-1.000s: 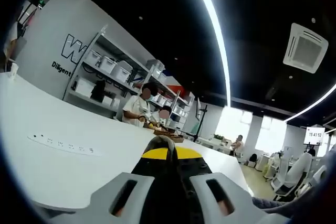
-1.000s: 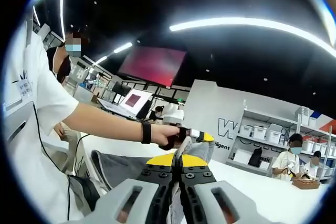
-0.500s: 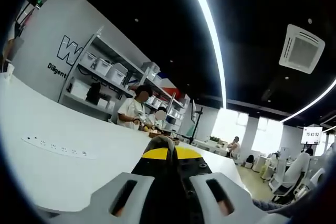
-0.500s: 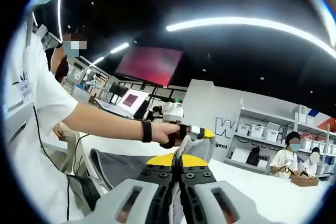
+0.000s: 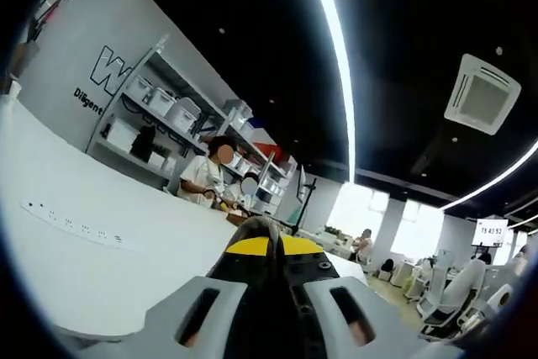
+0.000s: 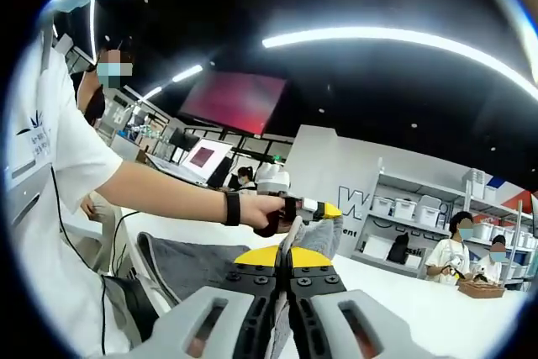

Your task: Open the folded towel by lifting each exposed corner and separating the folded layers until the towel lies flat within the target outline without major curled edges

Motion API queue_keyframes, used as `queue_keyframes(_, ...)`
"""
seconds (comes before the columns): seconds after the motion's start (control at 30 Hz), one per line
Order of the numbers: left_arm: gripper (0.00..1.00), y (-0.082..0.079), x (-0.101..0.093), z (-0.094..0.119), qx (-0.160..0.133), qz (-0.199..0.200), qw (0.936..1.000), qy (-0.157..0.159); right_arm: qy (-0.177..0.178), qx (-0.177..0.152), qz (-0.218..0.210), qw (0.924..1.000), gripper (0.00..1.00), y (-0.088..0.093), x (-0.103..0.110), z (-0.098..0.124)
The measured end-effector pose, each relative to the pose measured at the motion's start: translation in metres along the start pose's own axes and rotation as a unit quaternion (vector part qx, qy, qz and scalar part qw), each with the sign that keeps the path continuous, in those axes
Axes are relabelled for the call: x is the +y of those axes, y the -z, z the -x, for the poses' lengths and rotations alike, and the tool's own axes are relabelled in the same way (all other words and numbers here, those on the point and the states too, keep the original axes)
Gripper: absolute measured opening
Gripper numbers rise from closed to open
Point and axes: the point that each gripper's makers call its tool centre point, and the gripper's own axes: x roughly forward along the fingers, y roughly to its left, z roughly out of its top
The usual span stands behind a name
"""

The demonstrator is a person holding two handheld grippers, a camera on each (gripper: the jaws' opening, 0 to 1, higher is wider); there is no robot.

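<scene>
Your right claw (image 6: 287, 251) has its jaws pressed together on a fold of the grey towel (image 6: 202, 262), which rises between them and peeks out above the yellow tips. From there the towel drapes down and away to the left of the right gripper view, its lower part spread over the near edge of the white desk (image 6: 403, 304).

Your left claw (image 6: 324, 212) shows in that same view just past the right one, held in your hand (image 6: 265, 212) with a black wristband (image 6: 230, 208) on the wrist. It meets the towel's raised edge, but you cannot tell from here whether it grips the cloth.

In the left gripper view, your left claw (image 5: 269, 237) stands with its jaws narrowed to a thin slit; something dark sits between them, too unclear to name. Beyond it the desk (image 5: 101, 266) stretches away, with a row of small dark marks (image 5: 71, 226) towards its left edge. Behind the desk stand shelves of white bins (image 5: 164, 102), and two people (image 5: 220, 178) stand beside them.
</scene>
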Motion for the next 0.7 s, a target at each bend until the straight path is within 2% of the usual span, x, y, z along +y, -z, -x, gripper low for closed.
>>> queue_keyframes(0.17,0.0,0.001,-0.002,-0.004,0.0,0.003,1.0,0.004,0.004,0.001,0.001,1.0,0.0,0.001,-0.002,0.002)
queue_keyframes(0.27,0.0,0.001,-0.003,-0.006,-0.007,0.032,0.9995,0.007,0.009,0.002,0.004,1.0,0.0,0.0,-0.004,0.003)
queue_keyframes(0.57,0.0,0.004,-0.008,-0.014,-0.006,0.034,0.9993,0.013,0.014,0.003,0.006,0.9999,0.0,0.0,-0.006,0.004)
queue_keyframes(0.7,0.0,0.011,-0.012,-0.02,-0.003,0.035,0.9993,0.014,0.016,0.008,0.011,0.9998,0.0,0.004,-0.007,0.004)
